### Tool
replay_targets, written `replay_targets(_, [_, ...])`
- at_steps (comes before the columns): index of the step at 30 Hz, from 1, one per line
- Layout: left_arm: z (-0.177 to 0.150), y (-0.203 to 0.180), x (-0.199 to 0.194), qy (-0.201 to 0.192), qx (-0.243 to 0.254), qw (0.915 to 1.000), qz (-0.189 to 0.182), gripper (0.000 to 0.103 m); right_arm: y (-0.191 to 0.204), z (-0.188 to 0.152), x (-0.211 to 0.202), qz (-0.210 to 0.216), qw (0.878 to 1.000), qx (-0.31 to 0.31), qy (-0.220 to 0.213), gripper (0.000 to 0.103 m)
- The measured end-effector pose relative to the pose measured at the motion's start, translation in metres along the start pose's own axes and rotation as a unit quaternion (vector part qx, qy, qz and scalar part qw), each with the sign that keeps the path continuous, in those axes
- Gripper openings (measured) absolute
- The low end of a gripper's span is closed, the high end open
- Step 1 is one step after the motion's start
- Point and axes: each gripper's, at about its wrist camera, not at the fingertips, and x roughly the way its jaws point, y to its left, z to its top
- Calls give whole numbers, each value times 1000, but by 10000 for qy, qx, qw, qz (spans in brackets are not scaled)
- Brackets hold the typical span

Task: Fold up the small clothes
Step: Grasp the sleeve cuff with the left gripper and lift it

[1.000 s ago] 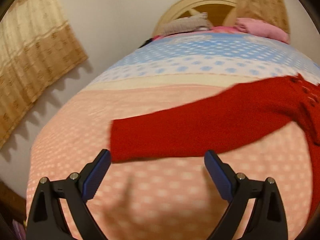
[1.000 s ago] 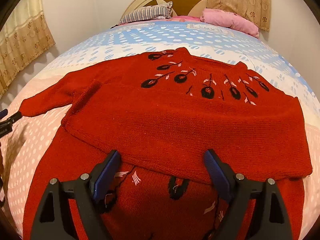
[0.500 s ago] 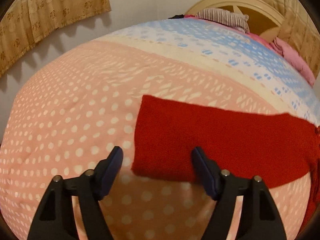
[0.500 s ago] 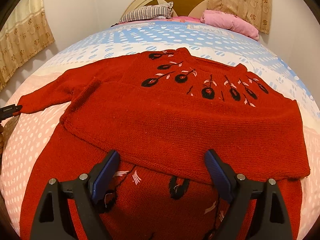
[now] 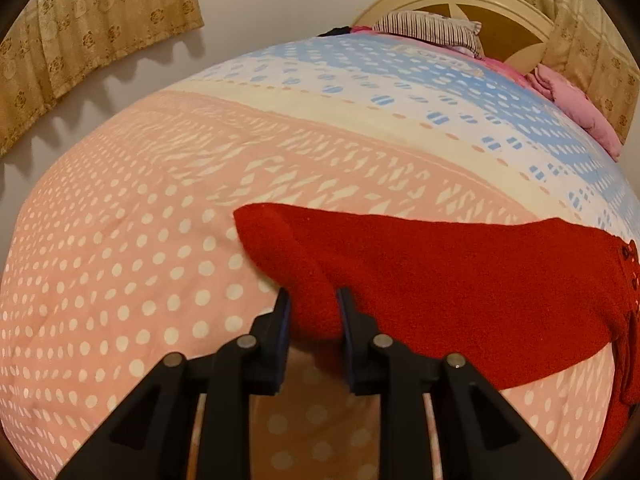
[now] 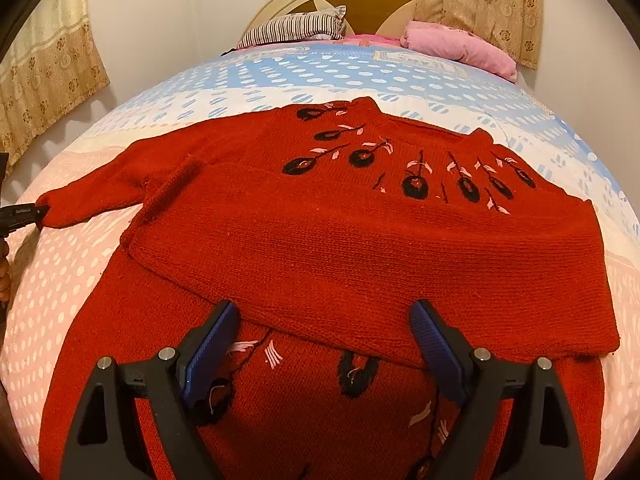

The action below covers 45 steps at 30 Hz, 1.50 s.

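Our left hand-held gripper (image 5: 313, 314) pinches the cuff (image 5: 308, 280) of the soft, floppy red sweater (image 6: 360, 240) spread on the bed (image 6: 60, 280), while our right hand-held gripper (image 6: 324, 344) hovers wide above its hem.

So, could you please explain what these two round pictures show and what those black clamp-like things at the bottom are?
They are hand-held grippers, one in each of a person's hands; no robot arm is involved. Each carries a fisheye camera looking along its two fingers, hence the round, bulging views. The left camera shows the left gripper shut on the cuff of a red sweater's sleeve. The right camera shows the right gripper open, poised over the red sweater, which lies on a dotted bedspread with its bottom part folded up. At that view's left edge you can glimpse the left gripper at the cuff. Pillows lie by the headboard.
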Motion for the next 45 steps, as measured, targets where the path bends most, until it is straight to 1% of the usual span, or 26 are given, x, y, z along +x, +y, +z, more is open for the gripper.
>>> replay_targets(1, [0, -2, -1, -1, 114, 9999, -35, 16, 0, 0, 0, 5, 10000, 5, -6, 88])
replay_targets(2, [1, -3, -3, 0, 178, 9998, -113, 14, 0, 0, 0, 13, 10000, 8, -10, 89])
replay_targets(7, [6, 4, -13, -49, 80, 9997, -220, 13, -3, 0, -1, 97, 9999, 80, -48, 89])
replay_targets(12, [14, 11, -30, -110, -140, 9986, -498, 13, -5, -1, -2, 132, 9998, 108, -68, 89])
replay_targets(18, [26, 2, -53, -321, -200, 9963, -771, 13, -5, -1, -2, 156, 9997, 134, -87, 89])
replay_targets(24, [36, -10, -74, -403, -231, 9927, -1112, 13, -6, 0, -1, 165, 9997, 136, -72, 89])
replay_targets(27, [41, -20, -84, -434, -234, 9915, -1206, 13, -8, 1, -2, 253, 9995, 174, -46, 89])
replay_targets(28, [42, -22, -88, -455, -226, 9913, -1217, 13, -11, 1, -5, 366, 9990, 237, -56, 89])
replay_targets(31, [47, -30, -102, -481, -202, 9886, -1409, 13, -23, 0, -18, 747, 9960, 485, -38, 89])
replay_targets(35, [56, -44, -120, -584, -167, 9850, -1617, 13, -43, -6, -46, 1019, 9921, 737, 17, 89])
replay_targets(38, [62, -58, -130, -599, -192, 9823, -1766, 13, -59, -13, -69, 898, 9931, 746, -134, 89])
replay_targets(41, [63, -73, -137, -597, -170, 9802, -1882, 13, -81, -23, -88, 816, 9921, 904, -310, 89])
replay_targets(45, [65, -99, -145, -460, -231, 9757, -2128, 13, -114, -40, -106, 663, 9902, 1116, -509, 89])
